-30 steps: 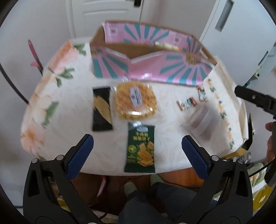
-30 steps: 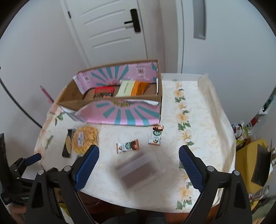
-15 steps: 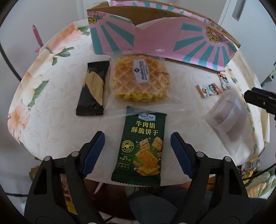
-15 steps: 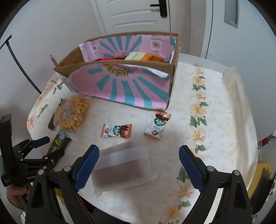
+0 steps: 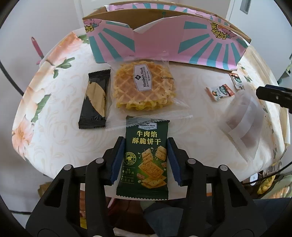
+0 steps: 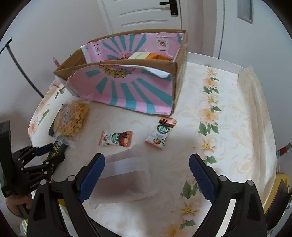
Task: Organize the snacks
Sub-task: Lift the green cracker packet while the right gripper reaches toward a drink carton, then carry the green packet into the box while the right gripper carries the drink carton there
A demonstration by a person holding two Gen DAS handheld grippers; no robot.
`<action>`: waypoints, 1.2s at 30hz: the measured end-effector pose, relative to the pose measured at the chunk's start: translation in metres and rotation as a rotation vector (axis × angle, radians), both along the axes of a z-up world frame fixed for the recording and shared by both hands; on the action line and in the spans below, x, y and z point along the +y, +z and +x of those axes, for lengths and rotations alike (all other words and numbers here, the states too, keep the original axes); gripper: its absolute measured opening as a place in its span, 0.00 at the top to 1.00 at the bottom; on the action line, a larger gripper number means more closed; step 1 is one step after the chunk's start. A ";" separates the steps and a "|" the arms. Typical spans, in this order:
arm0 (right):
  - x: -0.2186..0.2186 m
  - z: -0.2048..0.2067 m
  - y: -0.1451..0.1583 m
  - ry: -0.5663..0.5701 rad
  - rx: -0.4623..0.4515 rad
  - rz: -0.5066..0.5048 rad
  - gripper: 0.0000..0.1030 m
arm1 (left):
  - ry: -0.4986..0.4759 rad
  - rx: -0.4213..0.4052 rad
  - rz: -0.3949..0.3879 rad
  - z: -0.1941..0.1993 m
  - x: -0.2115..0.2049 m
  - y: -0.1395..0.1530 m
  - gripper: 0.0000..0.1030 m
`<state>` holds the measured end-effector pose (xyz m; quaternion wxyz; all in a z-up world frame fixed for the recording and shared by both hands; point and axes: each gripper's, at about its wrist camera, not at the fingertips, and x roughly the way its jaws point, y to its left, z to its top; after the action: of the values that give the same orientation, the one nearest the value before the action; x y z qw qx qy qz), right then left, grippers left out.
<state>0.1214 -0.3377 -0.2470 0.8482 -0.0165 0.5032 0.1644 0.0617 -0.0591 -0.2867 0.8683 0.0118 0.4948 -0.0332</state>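
Observation:
A green cracker packet lies at the table's near edge. My left gripper has closed in on its two long sides, blue pads against the packet. Behind it lie a clear-wrapped waffle and a black packet. My right gripper is open above a frosted white packet, which also shows in the left wrist view. Two small snack bars lie beyond it. The pink and teal cardboard box holds several snacks at the back.
The round table has a floral cloth. The box's front flap leans over the waffle's far side. A white door stands behind the table. The right gripper's finger shows at the left view's right edge.
My left gripper moved down and forward and closed its jaws from wide open onto the green cracker packet. My right gripper lowered toward the frosted packet, still open.

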 end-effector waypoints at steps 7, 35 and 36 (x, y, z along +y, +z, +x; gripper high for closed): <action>-0.007 0.018 -0.005 -0.096 0.003 -0.026 0.11 | 0.021 0.010 -0.037 -0.004 -0.001 0.003 0.59; 0.018 0.044 -0.034 -0.144 -0.067 -0.138 0.78 | 0.041 -0.009 -0.105 -0.011 -0.001 0.019 0.60; 0.018 0.039 -0.033 -0.145 -0.071 -0.135 0.78 | 0.041 -0.012 -0.107 -0.012 -0.001 0.021 0.60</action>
<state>0.1600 -0.3192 -0.2799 0.8722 -0.0431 0.4826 0.0675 0.0492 -0.0599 -0.2655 0.8712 -0.0446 0.4871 -0.0418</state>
